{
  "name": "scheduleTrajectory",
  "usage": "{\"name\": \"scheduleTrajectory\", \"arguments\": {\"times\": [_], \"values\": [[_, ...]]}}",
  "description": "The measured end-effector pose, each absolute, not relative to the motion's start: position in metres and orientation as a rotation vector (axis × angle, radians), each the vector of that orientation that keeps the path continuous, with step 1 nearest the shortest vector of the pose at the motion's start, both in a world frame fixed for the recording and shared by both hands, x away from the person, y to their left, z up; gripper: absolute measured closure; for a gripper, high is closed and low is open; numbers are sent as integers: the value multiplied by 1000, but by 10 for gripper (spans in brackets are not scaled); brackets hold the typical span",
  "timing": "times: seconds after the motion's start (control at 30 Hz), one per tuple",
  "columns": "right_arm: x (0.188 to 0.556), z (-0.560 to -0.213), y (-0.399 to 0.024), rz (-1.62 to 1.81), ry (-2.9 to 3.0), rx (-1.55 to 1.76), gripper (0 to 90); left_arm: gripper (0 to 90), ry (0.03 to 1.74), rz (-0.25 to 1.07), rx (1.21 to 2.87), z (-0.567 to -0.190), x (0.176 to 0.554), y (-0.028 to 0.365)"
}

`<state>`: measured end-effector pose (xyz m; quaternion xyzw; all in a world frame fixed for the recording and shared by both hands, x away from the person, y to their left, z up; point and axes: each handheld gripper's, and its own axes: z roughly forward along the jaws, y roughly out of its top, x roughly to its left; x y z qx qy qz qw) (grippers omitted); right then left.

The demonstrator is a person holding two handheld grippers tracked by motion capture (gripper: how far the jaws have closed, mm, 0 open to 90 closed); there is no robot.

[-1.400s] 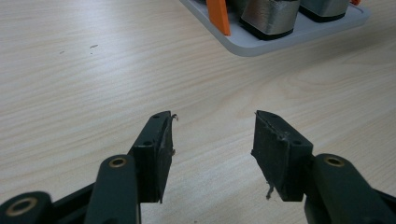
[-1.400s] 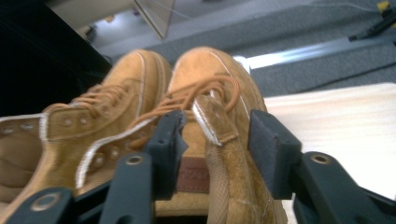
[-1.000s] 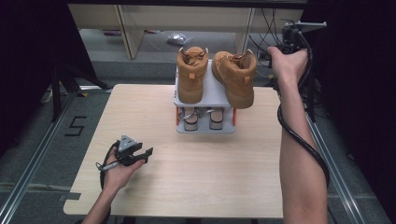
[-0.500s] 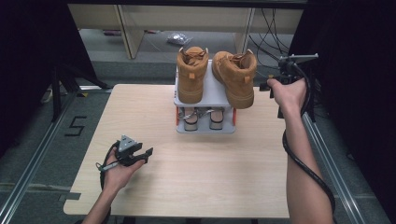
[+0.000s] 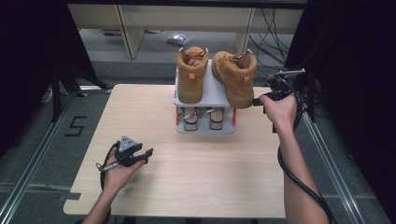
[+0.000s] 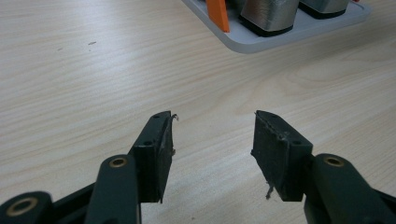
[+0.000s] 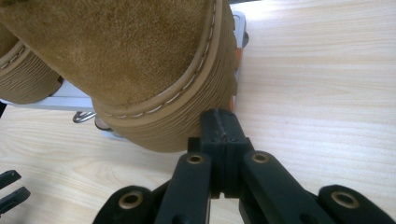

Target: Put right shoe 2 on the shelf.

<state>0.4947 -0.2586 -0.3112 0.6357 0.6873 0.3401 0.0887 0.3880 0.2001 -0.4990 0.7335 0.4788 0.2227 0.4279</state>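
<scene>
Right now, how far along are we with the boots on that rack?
Done: both boots sit on the grey rack, the left boot straight, the right boot angled with its toe past the rack's edge. In hand: the right gripper, jaws shut with nothing between them, sits at that boot's sole. The left gripper rests open over bare table. Left: apparently straightening the angled boot.

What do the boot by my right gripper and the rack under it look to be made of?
Boot: tan suede-like upper, matte and napped, with white stitching and a ribbed, rubbery-looking sole. Rack: pale grey, smooth, probably plastic, with orange side pieces. Table: light wood-grain surface, possibly laminate.
</scene>
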Motion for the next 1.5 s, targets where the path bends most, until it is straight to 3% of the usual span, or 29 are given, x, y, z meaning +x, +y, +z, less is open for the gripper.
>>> {"name": "scheduleTrajectory", "arguments": {"times": [0.83, 0.97, 1.23, 1.5], "values": [[511, -310, -233, 1008, 1957, 1967, 900, 473, 1193, 550, 1830, -500, 388, 198], [498, -306, -231, 999, 1939, 1900, 713, 474, 1197, 551, 1829, -499, 389, 200], [484, -305, -230, 1122, 1995, 1667, 430, 473, 1192, 554, 1830, -498, 388, 199], [492, -326, -209, 1123, 1985, 1595, 232, 473, 1196, 551, 1831, -499, 388, 200]]}}
